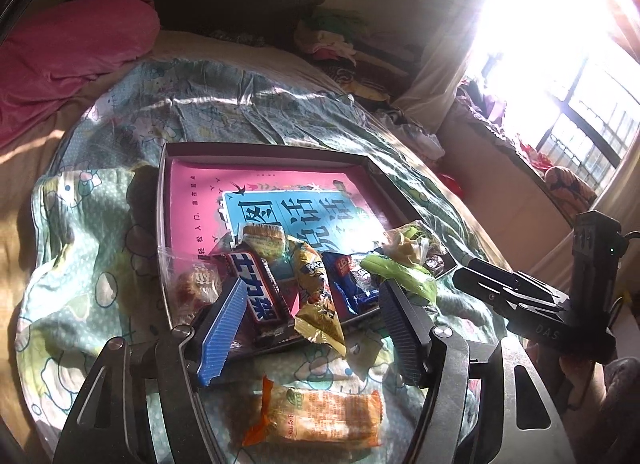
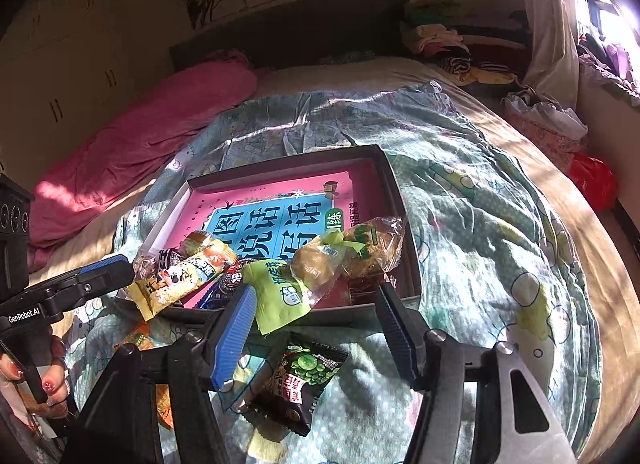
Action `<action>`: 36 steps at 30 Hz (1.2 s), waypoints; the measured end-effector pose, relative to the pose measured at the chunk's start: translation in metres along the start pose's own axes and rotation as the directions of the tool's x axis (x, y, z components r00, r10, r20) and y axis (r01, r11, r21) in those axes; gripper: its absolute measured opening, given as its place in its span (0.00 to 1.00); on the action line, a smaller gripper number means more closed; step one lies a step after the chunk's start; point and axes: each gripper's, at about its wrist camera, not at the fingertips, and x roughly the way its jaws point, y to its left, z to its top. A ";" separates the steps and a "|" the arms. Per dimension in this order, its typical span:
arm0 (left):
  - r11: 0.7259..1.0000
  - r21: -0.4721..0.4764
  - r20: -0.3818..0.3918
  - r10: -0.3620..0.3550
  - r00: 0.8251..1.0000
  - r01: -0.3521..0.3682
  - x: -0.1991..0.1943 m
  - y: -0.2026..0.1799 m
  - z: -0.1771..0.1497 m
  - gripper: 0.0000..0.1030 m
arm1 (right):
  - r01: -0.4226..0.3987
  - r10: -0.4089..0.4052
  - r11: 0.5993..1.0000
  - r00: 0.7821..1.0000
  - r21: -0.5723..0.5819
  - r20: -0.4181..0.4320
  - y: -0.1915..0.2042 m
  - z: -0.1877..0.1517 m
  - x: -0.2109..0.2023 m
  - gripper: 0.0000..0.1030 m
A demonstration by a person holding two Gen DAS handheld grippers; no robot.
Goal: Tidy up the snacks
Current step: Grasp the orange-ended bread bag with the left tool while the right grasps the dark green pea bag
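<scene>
1. Both of your grippers are spread wide and hold nothing: the left gripper (image 1: pixel 308 328) hangs over the orange packet (image 1: pixel 316 416), and the right gripper (image 2: pixel 316 340) over the dark green-pea packet (image 2: pixel 296 380).
2. Most snacks already lie heaped at the near edge of the box (image 2: pixel 280 160) on the quilt (image 2: pixel 480 224); these 2 packets lie outside it, just beside its near wall.
3. You appear to be at the gathering step. Next, lower either gripper until its fingers straddle a packet, close gently on the crinkly wrapper, then lift over the wall.
</scene>
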 end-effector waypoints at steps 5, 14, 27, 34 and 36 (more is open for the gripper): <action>0.999 -0.054 -0.021 -0.004 1.000 0.003 -0.007 0.004 -0.010 0.68 | 0.007 -0.007 1.000 1.000 -0.007 -0.030 0.001 -0.010 -0.001 0.60; 0.991 -0.132 -0.070 -0.001 0.998 -0.009 -0.013 0.007 -0.031 0.69 | 0.002 -0.002 1.000 0.998 -0.003 -0.056 0.001 -0.023 -0.006 0.60; 0.970 -0.237 -0.175 0.014 0.984 -0.056 -0.021 0.014 -0.066 0.68 | -0.025 0.025 1.000 0.992 -0.003 -0.126 0.006 -0.039 0.003 0.60; 0.967 -0.252 -0.218 -0.021 0.976 -0.036 -0.015 0.007 -0.077 0.68 | -0.034 0.032 0.999 0.989 -0.009 -0.143 0.008 -0.043 0.005 0.60; 0.969 -0.244 -0.229 -0.035 0.973 -0.023 -0.010 0.002 -0.078 0.68 | -0.032 0.030 0.999 0.988 -0.009 -0.148 0.008 -0.044 0.006 0.60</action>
